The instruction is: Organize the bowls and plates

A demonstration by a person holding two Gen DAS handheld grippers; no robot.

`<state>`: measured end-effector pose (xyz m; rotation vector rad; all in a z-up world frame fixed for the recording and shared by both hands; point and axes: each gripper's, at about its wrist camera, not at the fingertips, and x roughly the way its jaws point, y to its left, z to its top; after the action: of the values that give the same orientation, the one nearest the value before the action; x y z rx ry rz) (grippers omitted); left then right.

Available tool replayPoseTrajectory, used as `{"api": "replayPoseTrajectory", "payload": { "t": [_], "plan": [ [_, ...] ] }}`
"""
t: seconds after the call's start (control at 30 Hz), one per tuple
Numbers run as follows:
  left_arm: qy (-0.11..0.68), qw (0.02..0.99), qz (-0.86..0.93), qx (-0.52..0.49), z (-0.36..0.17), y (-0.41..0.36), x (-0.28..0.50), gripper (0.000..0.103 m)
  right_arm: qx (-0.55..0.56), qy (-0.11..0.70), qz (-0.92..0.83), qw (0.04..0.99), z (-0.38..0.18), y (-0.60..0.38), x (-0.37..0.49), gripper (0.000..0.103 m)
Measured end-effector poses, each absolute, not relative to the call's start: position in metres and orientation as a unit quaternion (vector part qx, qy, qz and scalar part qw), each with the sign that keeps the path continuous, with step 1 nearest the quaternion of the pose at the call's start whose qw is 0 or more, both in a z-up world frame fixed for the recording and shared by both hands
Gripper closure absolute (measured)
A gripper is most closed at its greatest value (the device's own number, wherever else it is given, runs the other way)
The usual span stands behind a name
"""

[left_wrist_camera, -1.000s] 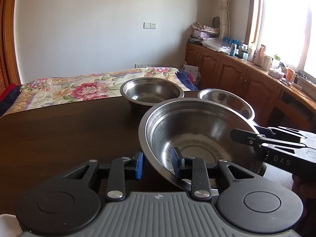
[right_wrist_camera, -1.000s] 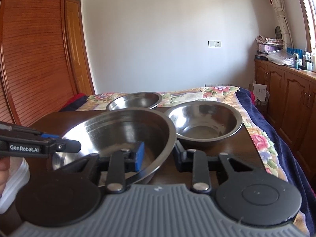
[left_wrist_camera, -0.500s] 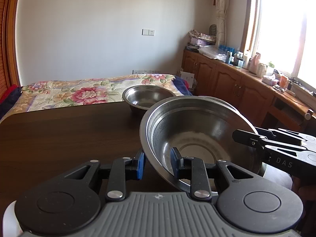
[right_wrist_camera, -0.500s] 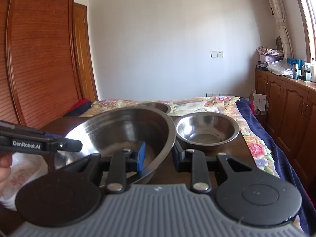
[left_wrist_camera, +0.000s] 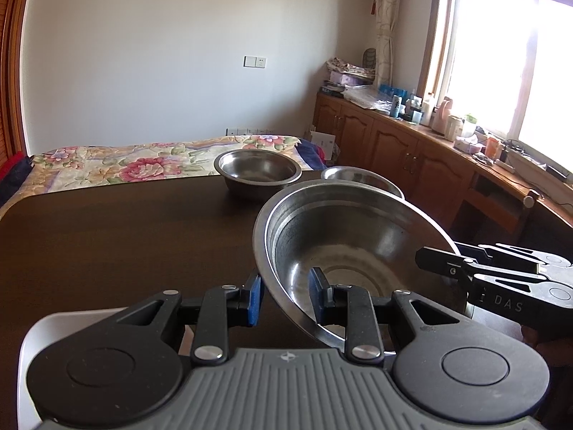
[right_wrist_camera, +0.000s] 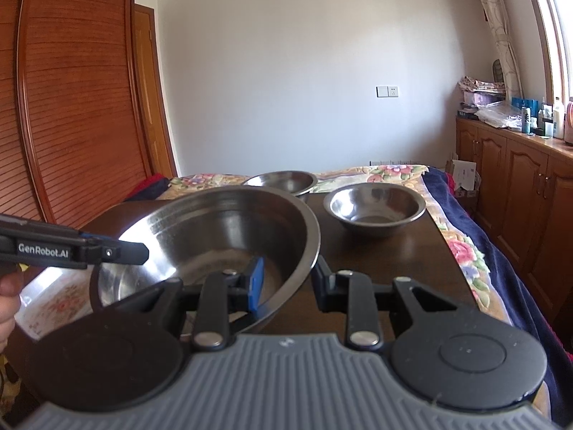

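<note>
Steel, wide and awkward for one grip, the large bowl (left_wrist_camera: pixel 343 247) hung tilted above the dark worktop (left_wrist_camera: pixel 107 236), left tongs (left_wrist_camera: pixel 284 295) and right tongs (right_wrist_camera: pixel 286 279) each clamped on opposite rims, two smaller bowls (right_wrist_camera: pixel 376 208) waiting beyond.

Plain white wall (right_wrist_camera: pixel 286 71) at the far end. Floral bedspread (left_wrist_camera: pixel 136 165) beyond a dark wooden table (left_wrist_camera: pixel 107 243). Sunlit window (left_wrist_camera: pixel 501 71) above wooden cabinets (left_wrist_camera: pixel 394 150) on the right.

Left gripper (left_wrist_camera: pixel 284 299) and right gripper (left_wrist_camera: pixel 438 263) clamp large bowl (left_wrist_camera: pixel 358 236).
</note>
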<state>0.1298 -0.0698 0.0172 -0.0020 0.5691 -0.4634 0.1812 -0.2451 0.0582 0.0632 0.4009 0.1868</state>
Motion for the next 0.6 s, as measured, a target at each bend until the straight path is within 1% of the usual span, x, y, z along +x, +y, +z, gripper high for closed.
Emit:
{"api": "replayPoseTrajectory", "payload": {
  "t": [0.27,0.6],
  "plan": [
    [0.276,0.932,-0.237,-0.003,0.016,-0.066,0.116,0.074,0.029,0.2,0.089,0.975,0.061,-0.244,0.17,0.072],
    [0.289,0.926,-0.242,0.004,0.005,-0.061,0.107,0.074,0.03,0.213,0.089,0.972,0.052,-0.244,0.163,0.072]
  ]
}}
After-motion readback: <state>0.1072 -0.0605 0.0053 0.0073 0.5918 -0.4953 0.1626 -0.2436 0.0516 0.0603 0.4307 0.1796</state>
